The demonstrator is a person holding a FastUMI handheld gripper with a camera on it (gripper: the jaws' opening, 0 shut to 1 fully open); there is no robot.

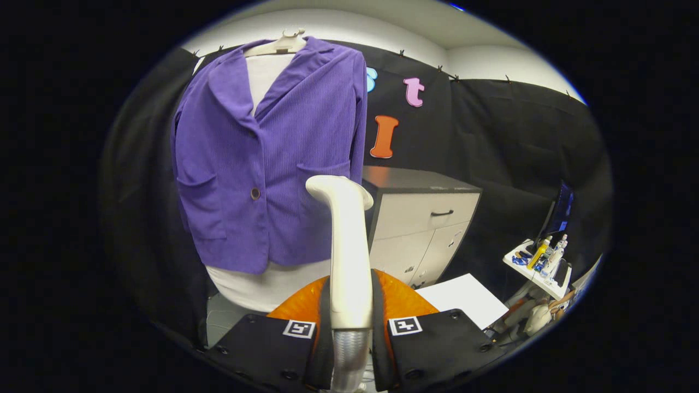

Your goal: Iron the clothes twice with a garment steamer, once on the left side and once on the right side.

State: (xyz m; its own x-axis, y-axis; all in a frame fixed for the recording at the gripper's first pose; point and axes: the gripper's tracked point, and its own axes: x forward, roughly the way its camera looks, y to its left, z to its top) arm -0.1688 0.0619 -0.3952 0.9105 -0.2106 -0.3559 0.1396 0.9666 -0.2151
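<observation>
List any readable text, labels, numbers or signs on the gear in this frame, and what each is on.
No readable text on any of it.
Square markers on the gripper, whose fingers are shut on the garment steamer: coded patterns, not words.
Bottles on the side shelf: labels too small to read.
Monitor: too small and angled to read.
Purple jacket and cabinet: no text visible.

Small white side table (538, 275) with bottles (548, 254); white sheet (464, 297) on the floor beside a cabinet (420, 229).
</observation>
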